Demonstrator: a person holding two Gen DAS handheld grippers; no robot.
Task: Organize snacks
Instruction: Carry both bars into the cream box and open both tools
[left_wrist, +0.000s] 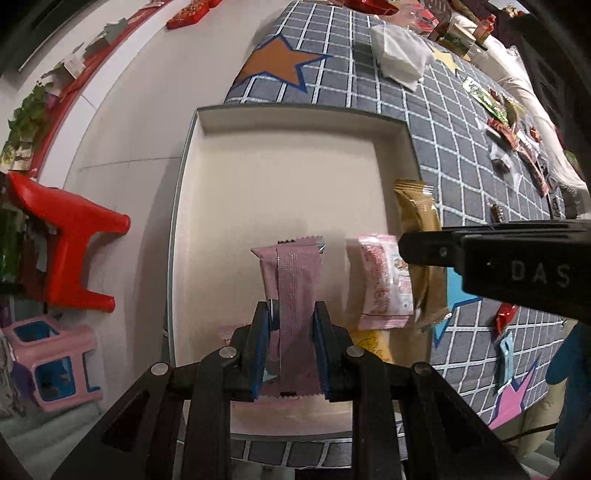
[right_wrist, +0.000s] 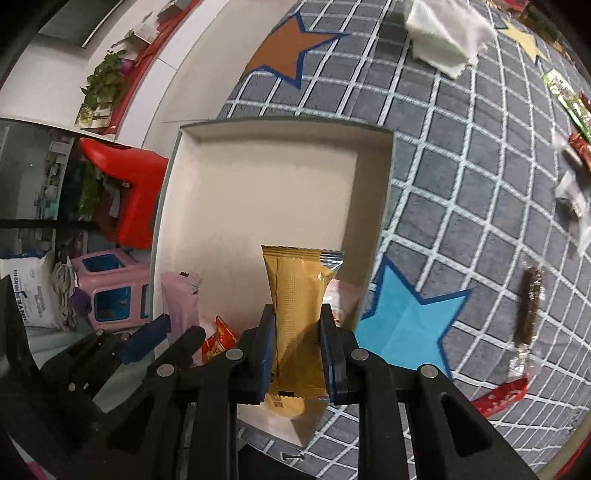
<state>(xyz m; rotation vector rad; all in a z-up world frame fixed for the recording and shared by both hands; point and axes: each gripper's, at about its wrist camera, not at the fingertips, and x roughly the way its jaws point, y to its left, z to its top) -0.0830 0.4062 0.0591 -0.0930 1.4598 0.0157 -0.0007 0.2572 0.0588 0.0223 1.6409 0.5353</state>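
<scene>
Gripping a long pink foil snack packet between its blue-padded fingers, the left gripper holds it lengthwise over the near end of the shallow white cardboard box, the packet's crimped far end pointing toward the bare middle of the box floor. Its jaws are closed narrowly on the packet's sides. The right gripper likewise has its jaws pressed against a tan-gold foil snack packet, held above the near right part of the same box; in the left wrist view this gold packet hangs beside the box's right wall with the right gripper's black body crossing in front of it. A pale pink printed snack pouch lies inside the box by that right wall, just beside the gold packet. A red-and-yellow snack wrapper shows at the near end of the box in the right wrist view, partly hidden behind the grippers. The box rests on a grey grid-patterned mat with coloured stars, where more small wrapped snacks lie scattered well apart to the right, along with a folded white cloth beyond the box. A red plastic stool and a pink plastic stool stand on the floor to the left.
</scene>
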